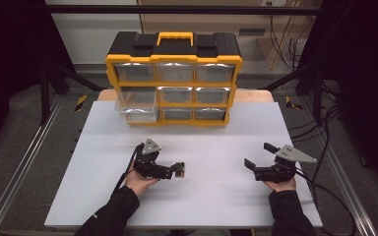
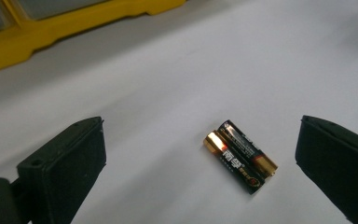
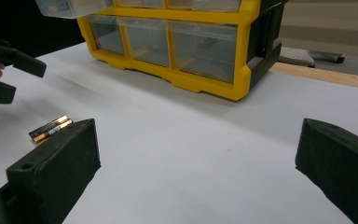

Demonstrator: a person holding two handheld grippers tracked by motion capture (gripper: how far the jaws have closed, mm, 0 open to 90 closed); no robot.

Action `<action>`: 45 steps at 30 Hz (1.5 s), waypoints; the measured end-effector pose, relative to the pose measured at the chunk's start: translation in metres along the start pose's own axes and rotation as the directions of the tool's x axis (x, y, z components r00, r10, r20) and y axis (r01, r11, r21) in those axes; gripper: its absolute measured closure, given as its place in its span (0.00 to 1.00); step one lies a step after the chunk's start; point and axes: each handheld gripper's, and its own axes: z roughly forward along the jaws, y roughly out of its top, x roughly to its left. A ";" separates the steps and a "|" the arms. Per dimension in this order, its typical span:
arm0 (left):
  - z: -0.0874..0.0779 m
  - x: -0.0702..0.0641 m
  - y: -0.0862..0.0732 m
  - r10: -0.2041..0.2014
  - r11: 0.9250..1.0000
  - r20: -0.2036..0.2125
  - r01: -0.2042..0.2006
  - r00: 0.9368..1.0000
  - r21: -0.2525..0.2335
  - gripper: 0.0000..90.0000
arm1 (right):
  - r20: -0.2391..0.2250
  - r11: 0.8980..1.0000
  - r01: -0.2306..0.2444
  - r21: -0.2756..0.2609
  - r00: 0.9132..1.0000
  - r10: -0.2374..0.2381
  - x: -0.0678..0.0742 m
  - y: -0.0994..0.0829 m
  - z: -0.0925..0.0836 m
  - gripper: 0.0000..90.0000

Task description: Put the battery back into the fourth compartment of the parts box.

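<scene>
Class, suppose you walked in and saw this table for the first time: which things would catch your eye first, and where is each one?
The yellow and black drawer cabinet stands at the far edge of the white table, with one clear drawer at its lower left pulled out. Two batteries lie side by side on the table between the open jaws of the left claw. The right claw, also open, is held apart at the right.

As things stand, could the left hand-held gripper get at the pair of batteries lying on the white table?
Probably yes. The left hand-held gripper is open, and the batteries lie flat on the white table between its jaws, with nothing in the way.
</scene>
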 end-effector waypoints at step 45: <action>0.026 -0.024 -0.011 -0.006 0.986 -0.067 0.017 0.998 0.164 0.74 | -0.001 1.000 -0.003 0.000 1.000 0.003 0.000 0.000 0.000 0.00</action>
